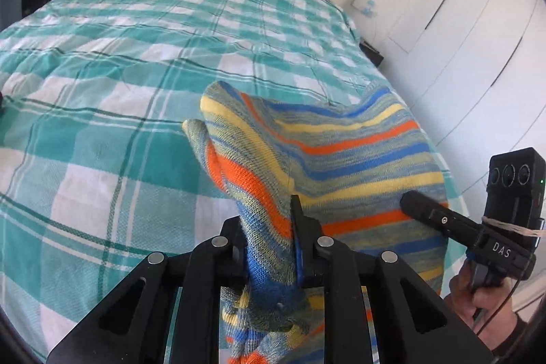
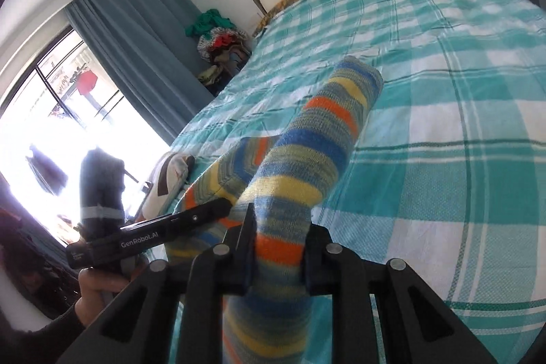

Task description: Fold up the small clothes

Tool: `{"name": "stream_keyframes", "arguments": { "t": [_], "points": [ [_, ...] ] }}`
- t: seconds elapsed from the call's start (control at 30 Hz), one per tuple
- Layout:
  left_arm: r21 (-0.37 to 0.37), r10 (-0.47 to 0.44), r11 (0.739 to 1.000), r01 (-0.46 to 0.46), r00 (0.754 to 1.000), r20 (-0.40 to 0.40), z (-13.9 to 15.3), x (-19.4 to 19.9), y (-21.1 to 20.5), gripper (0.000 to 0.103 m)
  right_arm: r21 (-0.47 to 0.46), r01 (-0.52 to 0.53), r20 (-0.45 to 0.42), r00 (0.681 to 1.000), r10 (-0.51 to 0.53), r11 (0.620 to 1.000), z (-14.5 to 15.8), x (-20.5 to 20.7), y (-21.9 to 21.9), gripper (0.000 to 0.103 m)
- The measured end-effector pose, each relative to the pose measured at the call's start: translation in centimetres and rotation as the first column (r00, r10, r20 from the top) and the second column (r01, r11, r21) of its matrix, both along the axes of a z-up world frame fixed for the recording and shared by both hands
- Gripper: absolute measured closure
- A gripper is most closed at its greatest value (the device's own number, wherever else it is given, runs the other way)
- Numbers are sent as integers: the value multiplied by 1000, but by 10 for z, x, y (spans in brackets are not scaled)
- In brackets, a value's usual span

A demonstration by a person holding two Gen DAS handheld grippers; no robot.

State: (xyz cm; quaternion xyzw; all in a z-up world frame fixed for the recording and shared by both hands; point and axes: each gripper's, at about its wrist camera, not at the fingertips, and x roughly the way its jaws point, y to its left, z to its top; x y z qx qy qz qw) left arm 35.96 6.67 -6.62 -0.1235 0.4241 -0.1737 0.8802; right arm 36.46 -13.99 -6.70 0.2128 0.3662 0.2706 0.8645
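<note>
Left claw [image 1: 269, 248] pinches a striped knit garment [image 1: 341, 142], seemingly lifted above the checked bedspread [image 1: 136, 57].

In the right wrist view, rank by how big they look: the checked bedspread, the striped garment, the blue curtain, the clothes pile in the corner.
1. Checked bedspread.
2. and 3. Striped garment and blue curtain: similar; the garment is much nearer the camera, so unranked.
4. Clothes pile.

The knitted garment [image 1: 327, 142] was striped in blue, yellow, orange and grey-green. It hung lifted above the teal checked bedspread [image 1: 119, 84], bunched where I pinched it at two spots along its near edge. One part spread broad and creased. Another part, rolled into a tube [image 2: 317, 142], slanted away from me over the bed.
</note>
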Motion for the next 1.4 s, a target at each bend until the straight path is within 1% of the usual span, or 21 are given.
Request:
{"name": "stream_keyframes", "arguments": {
  "t": [0.03,0.07,0.1,0.13,0.17,0.2,0.23,0.27,0.3,0.33,0.4,0.53,0.63,0.67,0.7,0.8,0.9,1.1,1.17,1.3,1.4],
  "points": [
    [32,11,999,-11,1000,-29,-7,5,-4,63,-5,17,-23,1000,-18,1000,-4,1,-4,80],
    [85,36,996,-31,998,-60,-18,7,-6,54,-34,41,-58,997,-43,999,-11,4,-9,78],
    [152,75,986,-62,993,-86,-29,6,-7,49,-87,75,-93,992,-83,993,-20,5,-14,68],
    [215,109,973,-86,989,-98,-38,1,-8,49,-164,112,-116,984,-132,980,-30,4,-19,53],
    [260,126,961,-96,987,-100,-44,-7,-8,47,-248,138,-126,977,-173,959,-37,0,-24,47],
    [296,131,950,-99,987,-90,-48,-19,-8,42,-314,150,-128,972,-199,937,-41,-7,-28,47],
    [341,139,934,-108,988,-68,-48,-32,-11,32,-369,155,-124,969,-213,916,-40,-17,-31,46],
    [390,153,912,-124,987,-42,-45,-46,-14,26,-417,155,-114,969,-221,896,-37,-26,-31,43],
    [432,165,890,-144,986,-11,-41,-59,-18,14,-462,159,-98,969,-229,872,-31,-36,-28,33],
    [456,166,876,-159,986,25,-35,-74,-22,5,-499,169,-76,969,-237,850,-25,-48,-24,21],
    [475,158,862,-176,984,79,-22,-100,-29,2,-532,187,-40,969,-246,826,-10,-73,-19,14],
    [494,183,845,-206,979,93,1,-129,-38,2,-546,231,18,964,-264,805,19,-110,-4,6],
    [525,261,797,-299,954,148,14,-146,-40,1,-556,243,38,963,-268,795,34,-132,6,5],
    [523,262,794,-309,951,164,18,-154,-41,1,-556,242,36,963,-268,795,36,-134,9,5],
    [517,257,800,-304,953,162,20,-158,-43,1,-560,243,35,962,-270,792,39,-140,11,5],
    [496,241,829,-258,965,100,27,-167,-45,1,-573,245,32,960,-277,782,44,-150,17,3],
    [455,240,857,-243,969,67,32,-177,-43,1,-569,246,32,960,-278,785,50,-160,24,3],
    [354,288,893,-277,957,21,39,-186,-21,1,-580,237,48,965,-257,780,61,-174,44,3],
    [344,303,892,-294,953,26,43,-190,-16,1,-589,233,54,967,-251,774,64,-178,50,3],
    [394,302,868,-302,951,64,51,-196,-17,1,-608,222,57,970,-237,763,67,-183,59,3],
    [407,303,860,-307,950,76,53,-199,-20,1,-621,228,63,968,-242,750,68,-185,62,3]
  ]
}}
